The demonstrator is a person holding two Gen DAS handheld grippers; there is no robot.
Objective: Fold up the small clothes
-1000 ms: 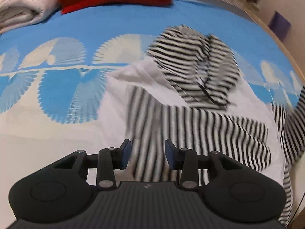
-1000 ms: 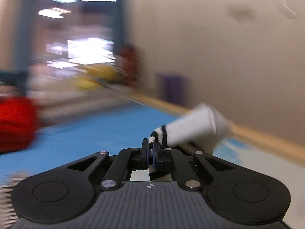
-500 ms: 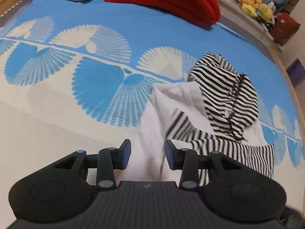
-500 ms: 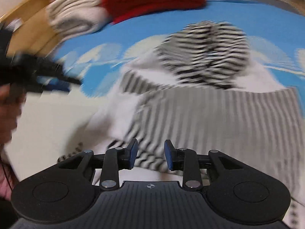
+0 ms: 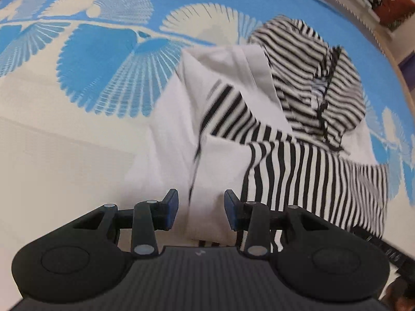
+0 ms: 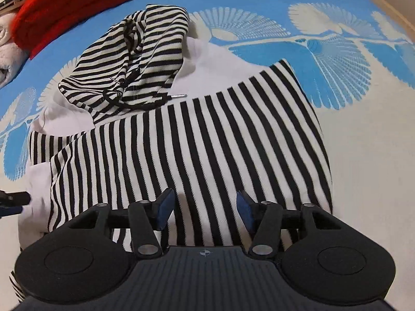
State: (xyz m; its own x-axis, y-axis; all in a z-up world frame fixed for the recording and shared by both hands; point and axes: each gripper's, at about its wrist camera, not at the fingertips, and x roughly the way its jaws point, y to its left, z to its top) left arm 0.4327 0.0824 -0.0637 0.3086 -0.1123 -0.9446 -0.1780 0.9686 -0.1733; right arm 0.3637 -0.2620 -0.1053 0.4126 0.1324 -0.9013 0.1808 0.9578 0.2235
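Hidden: near hem of the black-and-white striped hooded top (image 6: 197, 134) is cut off behind my right gripper (image 6: 205, 206).
Left gripper (image 5: 201, 210): hovering over white fabric, jaws apart, empty.
Right gripper: over stripes, jaws wide, empty.

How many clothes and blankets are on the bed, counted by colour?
Black-and-white striped hoodie: 1
Red knitted thing: 1
White folded blanket: 1
Total: 3
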